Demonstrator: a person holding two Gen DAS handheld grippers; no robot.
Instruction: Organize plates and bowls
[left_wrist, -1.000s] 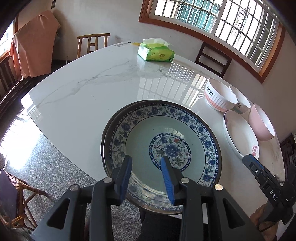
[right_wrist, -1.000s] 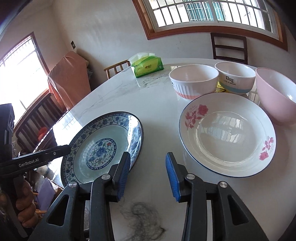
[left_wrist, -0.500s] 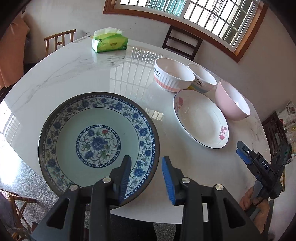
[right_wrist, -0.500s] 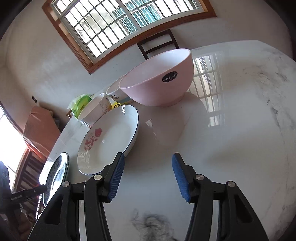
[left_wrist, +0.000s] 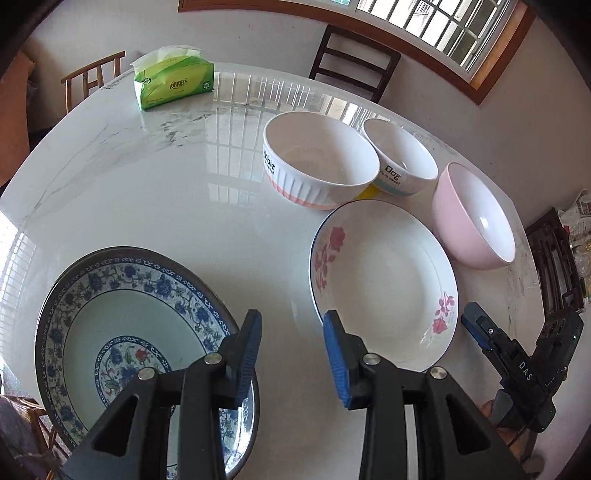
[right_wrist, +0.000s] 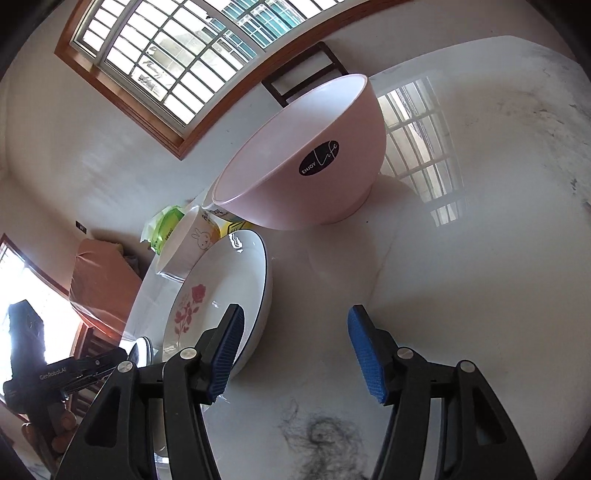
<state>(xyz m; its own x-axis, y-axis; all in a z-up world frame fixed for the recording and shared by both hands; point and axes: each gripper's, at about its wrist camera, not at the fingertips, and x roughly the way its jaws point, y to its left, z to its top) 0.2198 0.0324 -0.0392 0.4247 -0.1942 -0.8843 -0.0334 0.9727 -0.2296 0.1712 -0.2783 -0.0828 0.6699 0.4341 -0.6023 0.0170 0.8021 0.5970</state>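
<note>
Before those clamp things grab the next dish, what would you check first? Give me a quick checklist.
1. Right gripper empty: ok; its jaws have just been opening, nothing between them.
2. Left gripper empty: ok; jaws apart, nothing between them.
3. Rose plate holds nothing: ok.
4. Pink bowl upright and empty: ok.
5. Ribbed bowl clear of the rose plate's rim: cannot tell.

White walls (left_wrist: 258, 48), wood-framed barred window (right_wrist: 177, 59), dark chair (left_wrist: 354, 62), glossy marble table (left_wrist: 166, 192).
</note>
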